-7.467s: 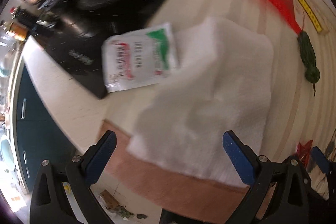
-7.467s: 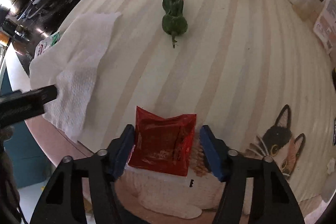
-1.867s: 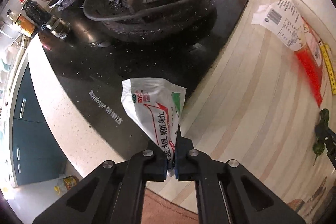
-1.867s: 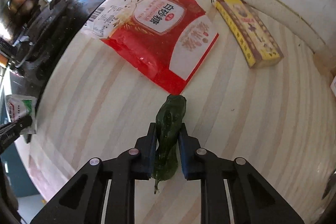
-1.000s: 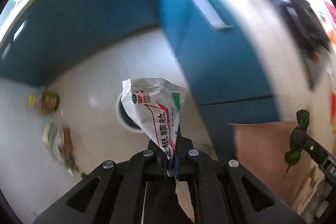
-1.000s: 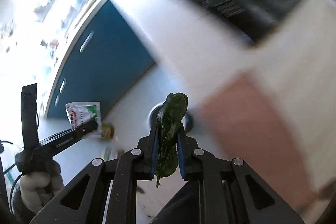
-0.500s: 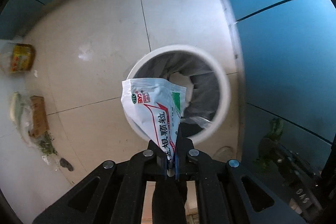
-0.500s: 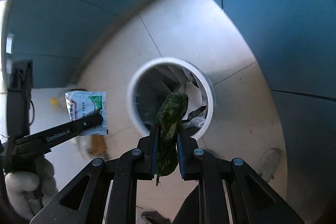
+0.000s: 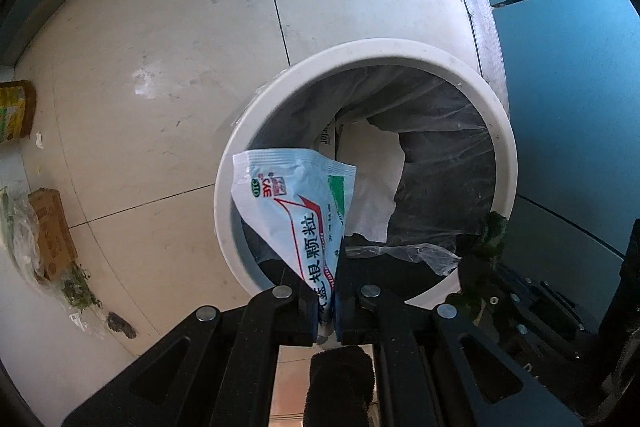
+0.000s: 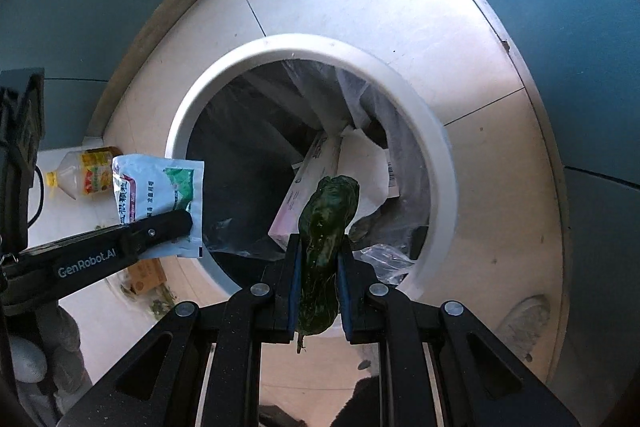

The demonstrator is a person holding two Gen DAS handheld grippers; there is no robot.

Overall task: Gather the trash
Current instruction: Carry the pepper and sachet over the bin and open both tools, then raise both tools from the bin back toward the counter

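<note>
My left gripper (image 9: 326,301) is shut on a white sachet (image 9: 296,211) with red and green print, held above the near rim of a round white trash bin (image 9: 400,49). The sachet also shows in the right wrist view (image 10: 160,195), over the bin's left rim. My right gripper (image 10: 318,275) is shut on a dark green pepper (image 10: 326,227), held over the open bin (image 10: 304,45). The bin has a clear liner and holds white paper (image 9: 376,167) and a pale box (image 10: 312,183). The pepper's tip shows at the bin's right rim in the left wrist view (image 9: 494,231).
The bin stands on pale floor tiles beside blue cabinet fronts (image 9: 568,75). An oil bottle (image 10: 84,175) lies on the floor left of the bin. A small cardboard box (image 9: 52,239) and green scraps (image 9: 80,289) lie on the floor at the left.
Both grippers have come closer to the bin, which now fills more of each view. The sachet and the pepper stay gripped.
</note>
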